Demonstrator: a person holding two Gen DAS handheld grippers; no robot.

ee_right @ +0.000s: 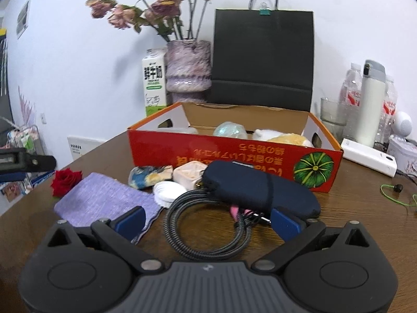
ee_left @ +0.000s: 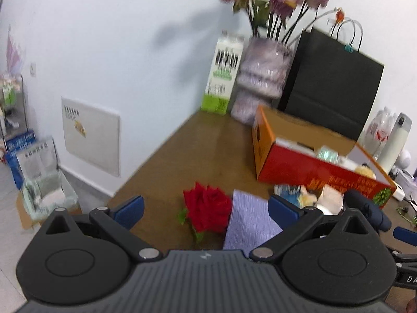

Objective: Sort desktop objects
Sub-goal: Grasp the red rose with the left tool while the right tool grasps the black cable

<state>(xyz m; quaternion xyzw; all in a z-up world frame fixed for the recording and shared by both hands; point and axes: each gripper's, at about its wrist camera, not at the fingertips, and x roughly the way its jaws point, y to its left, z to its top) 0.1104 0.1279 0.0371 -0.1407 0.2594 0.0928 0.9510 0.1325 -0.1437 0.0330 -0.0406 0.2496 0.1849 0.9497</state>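
I look across a brown wooden table (ee_right: 104, 154) pushed against a plain pale wall (ee_right: 78, 60), and I take the black paper bag (ee_right: 263, 54) standing at the wall as my landmark. Left of the bag stand a mottled purple vase (ee_right: 188, 65) of dried pink flowers (ee_right: 156, 7) and a milk carton (ee_right: 154, 83); right of it are a glass (ee_right: 332, 117), water bottles (ee_right: 350, 91) and a white flask (ee_right: 371, 104). Far left of the bag, below the table's edge, a white panel (ee_left: 91, 135) sits low on the wall above a pale floor (ee_left: 10, 234) with a cardboard box (ee_left: 47, 190).

rose (ee_right: 66, 180): red
cloth (ee_right: 104, 200): lilac, fine ribbed
box (ee_right: 234, 161): red, orange edge, green pumpkin print
pouch (ee_right: 260, 190): navy
cable (ee_right: 203, 224): grey-black braid
bag (ee_right: 263, 60): black
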